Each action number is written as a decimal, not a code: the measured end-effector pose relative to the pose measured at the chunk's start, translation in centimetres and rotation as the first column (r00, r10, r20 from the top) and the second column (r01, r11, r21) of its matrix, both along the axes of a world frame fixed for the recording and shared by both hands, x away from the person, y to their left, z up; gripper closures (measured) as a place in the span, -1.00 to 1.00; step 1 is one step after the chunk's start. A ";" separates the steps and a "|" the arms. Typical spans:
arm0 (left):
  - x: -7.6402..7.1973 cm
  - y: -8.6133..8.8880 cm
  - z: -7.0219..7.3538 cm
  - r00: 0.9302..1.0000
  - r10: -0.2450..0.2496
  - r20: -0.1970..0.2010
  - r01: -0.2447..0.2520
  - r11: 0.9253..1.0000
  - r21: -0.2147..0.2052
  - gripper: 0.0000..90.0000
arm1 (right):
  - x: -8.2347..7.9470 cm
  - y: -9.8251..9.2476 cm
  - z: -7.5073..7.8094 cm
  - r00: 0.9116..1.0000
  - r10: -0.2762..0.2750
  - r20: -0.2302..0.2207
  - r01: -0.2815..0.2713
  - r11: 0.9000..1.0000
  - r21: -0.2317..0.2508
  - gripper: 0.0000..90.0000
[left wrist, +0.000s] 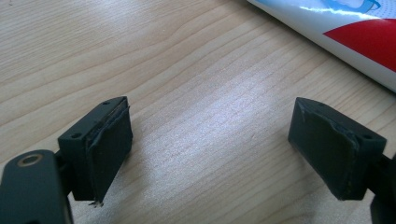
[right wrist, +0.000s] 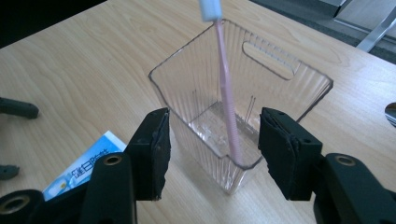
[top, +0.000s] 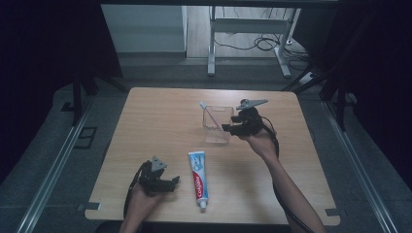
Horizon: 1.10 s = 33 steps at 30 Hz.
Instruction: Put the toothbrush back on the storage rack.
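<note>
Toward the far right of the table, a clear plastic bin stands upright with a pink toothbrush leaning inside. The right gripper hovers just beside it, jaws half open, pressing nothing. The bin looks light, stiff and slick; its rim is probably the best hold. Near left, the left gripper rests wide and empty beside the toothpaste tube.

In the left gripper view, the tube at 1 o'clock is cut off by the top and right edges, its print unreadable. In the right gripper view, the top edge crops the toothbrush head at 12 o'clock, and the gripper's left jaw hides part of the tube at 8 o'clock.
</note>
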<state>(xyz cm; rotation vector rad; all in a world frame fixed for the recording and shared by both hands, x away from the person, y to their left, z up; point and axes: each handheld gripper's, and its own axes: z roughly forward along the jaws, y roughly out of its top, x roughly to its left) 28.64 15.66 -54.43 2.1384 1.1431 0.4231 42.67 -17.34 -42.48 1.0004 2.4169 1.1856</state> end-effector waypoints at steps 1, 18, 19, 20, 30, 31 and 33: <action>0.0 0.0 0.0 1.000 0.000 0.000 0.000 1.000 0.000 -0.70 | 0.0 0.0 0.0 1.000 0.000 0.000 0.000 1.000 0.000 -0.04; 0.0 0.0 0.0 1.000 -0.001 0.001 0.001 1.000 0.000 -0.70 | -2.1 -1.4 -0.1 0.999 0.019 0.030 -0.019 1.000 0.011 -0.18; 0.0 0.0 0.0 1.000 0.000 0.000 0.000 1.000 0.000 -0.70 | -2.2 -1.5 -0.2 0.999 0.020 0.029 -0.021 1.000 0.014 -0.20; 0.0 0.0 0.0 1.000 -0.002 0.001 0.002 1.000 0.002 -0.70 | -2.4 -1.6 -0.2 0.999 0.020 0.030 -0.021 1.000 0.013 -0.21; 0.0 0.0 0.0 1.000 -0.005 0.001 0.005 1.000 0.006 -0.70 | -4.3 -2.5 -0.7 0.999 0.030 0.044 -0.030 1.000 -0.006 -0.43; 0.0 0.1 0.0 1.000 -0.006 0.001 0.006 1.000 0.008 -0.70 | -4.4 -2.6 -0.7 0.999 0.031 0.043 -0.031 1.000 -0.005 -0.47; 0.0 0.0 0.0 1.000 -0.005 0.001 0.005 1.000 0.005 -0.70 | -4.8 -2.7 -0.7 0.999 0.034 0.043 -0.034 0.999 -0.005 -0.56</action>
